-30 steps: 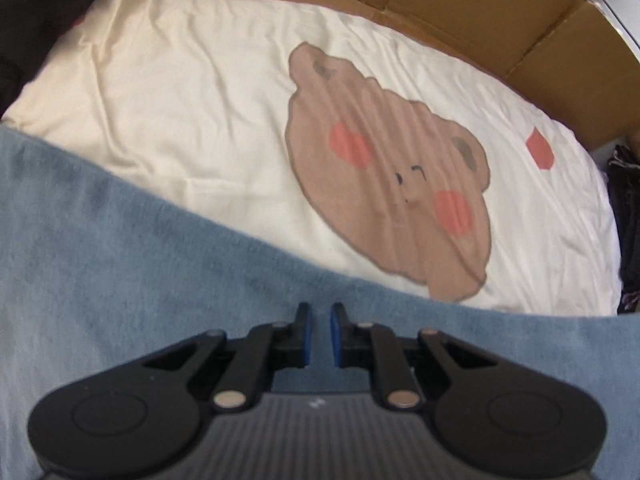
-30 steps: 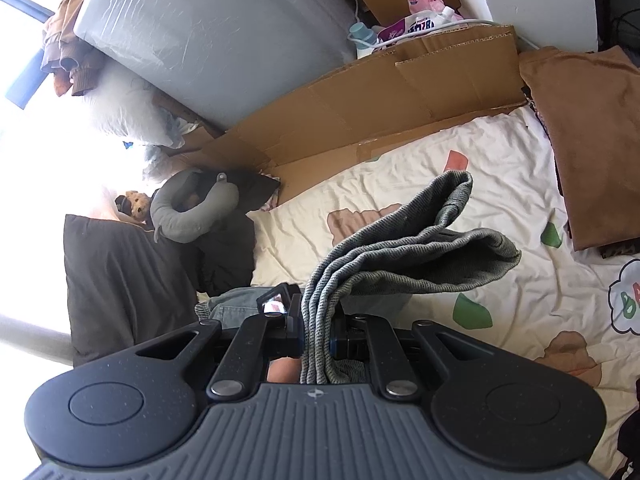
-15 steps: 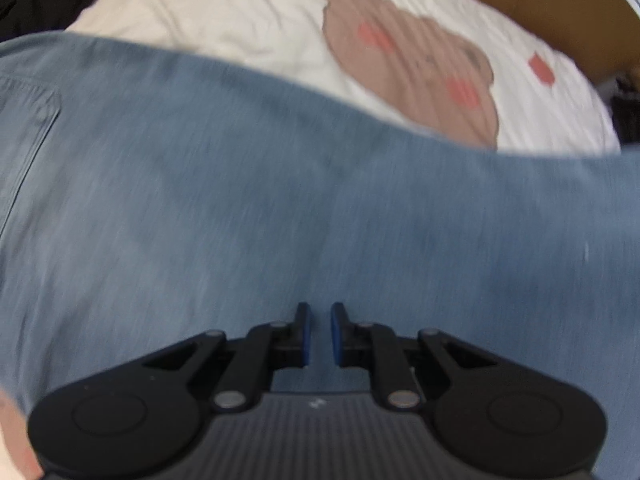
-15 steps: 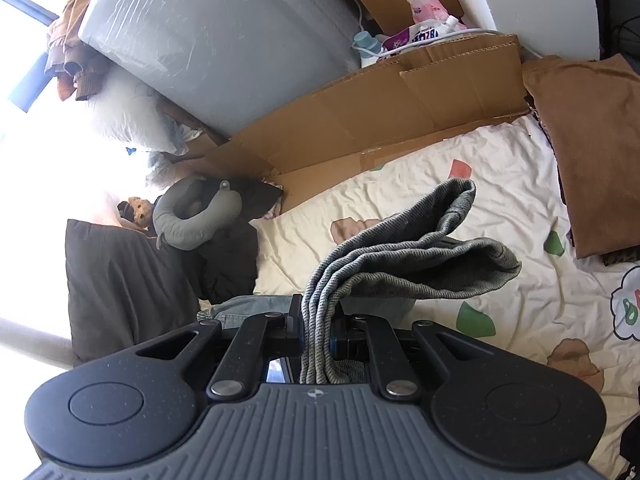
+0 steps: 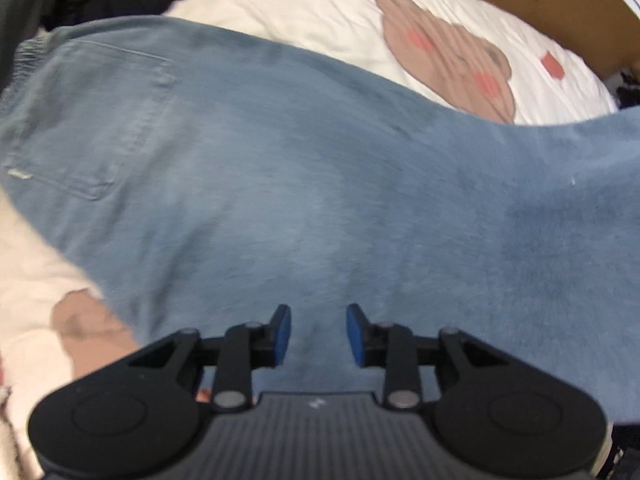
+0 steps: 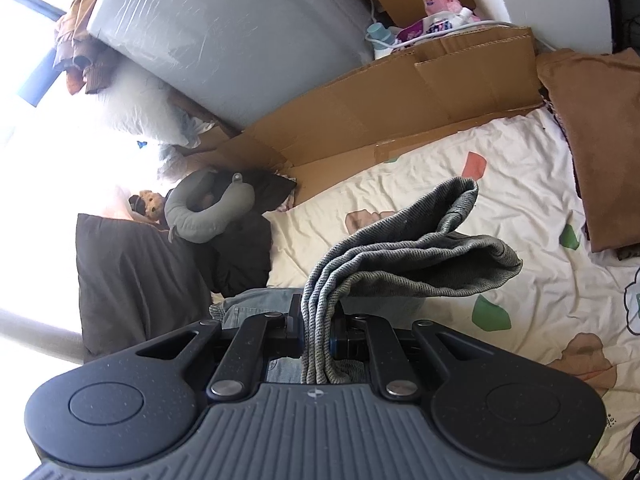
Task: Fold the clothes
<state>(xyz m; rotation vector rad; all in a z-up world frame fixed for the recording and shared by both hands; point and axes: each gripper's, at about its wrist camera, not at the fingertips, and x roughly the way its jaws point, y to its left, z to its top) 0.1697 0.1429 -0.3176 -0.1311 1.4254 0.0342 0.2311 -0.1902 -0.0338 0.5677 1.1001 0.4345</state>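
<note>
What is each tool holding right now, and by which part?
Right tool: shut on the bunched hem end of the blue denim jeans. Left tool: open, holding nothing, over the jeans.

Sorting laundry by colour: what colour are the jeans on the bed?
Light blue jeans, clearest in the left wrist view.

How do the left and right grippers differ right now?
The left gripper is open with nothing between its blue pads, hovering over the jeans spread on the bed sheet. The right gripper is shut on a bunched fold of denim, lifted above the sheet. Both are the same black two-finger design.
</note>
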